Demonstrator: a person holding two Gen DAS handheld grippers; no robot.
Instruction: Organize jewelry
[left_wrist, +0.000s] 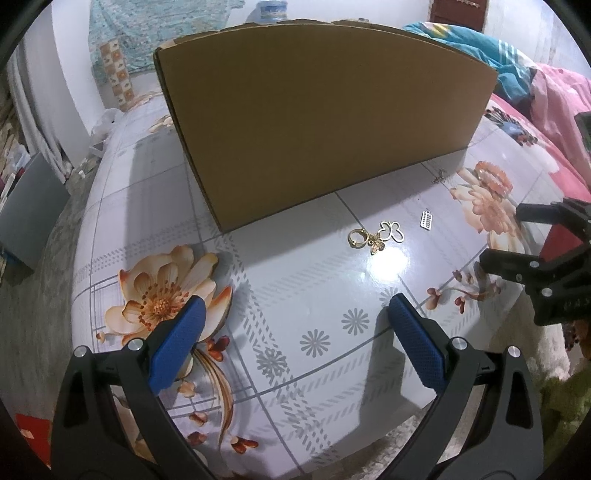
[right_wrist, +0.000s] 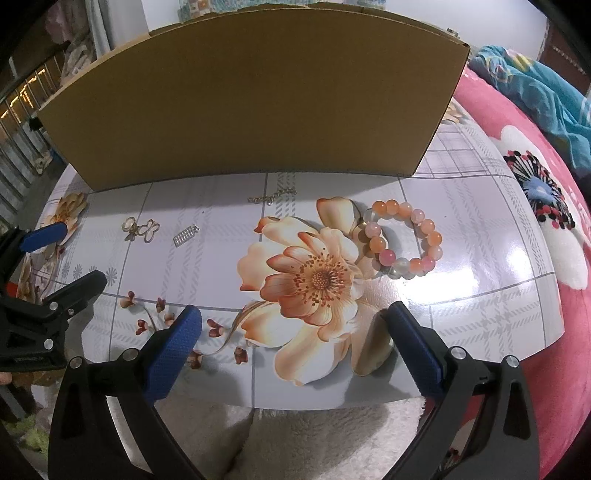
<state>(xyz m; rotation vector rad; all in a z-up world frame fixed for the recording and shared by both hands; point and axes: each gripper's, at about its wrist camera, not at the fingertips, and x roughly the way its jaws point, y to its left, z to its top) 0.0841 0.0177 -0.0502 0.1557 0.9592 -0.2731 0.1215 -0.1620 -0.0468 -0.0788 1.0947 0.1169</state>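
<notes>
Both claws hang wide open above the table (right_wrist: 480, 236), gripping nothing: the left gripper (left_wrist: 295, 314) faces the gold charms (left_wrist: 376, 236), the right gripper (right_wrist: 295, 321) faces the bracelet (right_wrist: 402, 240). The bracelet lies flat as a ring right of the printed flower. A small silver piece (right_wrist: 183, 235) lies tilted between charms and flower; a thin chain (right_wrist: 271, 195) stretches sideways before the box (right_wrist: 251, 96).

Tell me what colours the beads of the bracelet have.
The bracelet has orange, pink and some pale, clear beads. It shows best in the right wrist view.
</notes>
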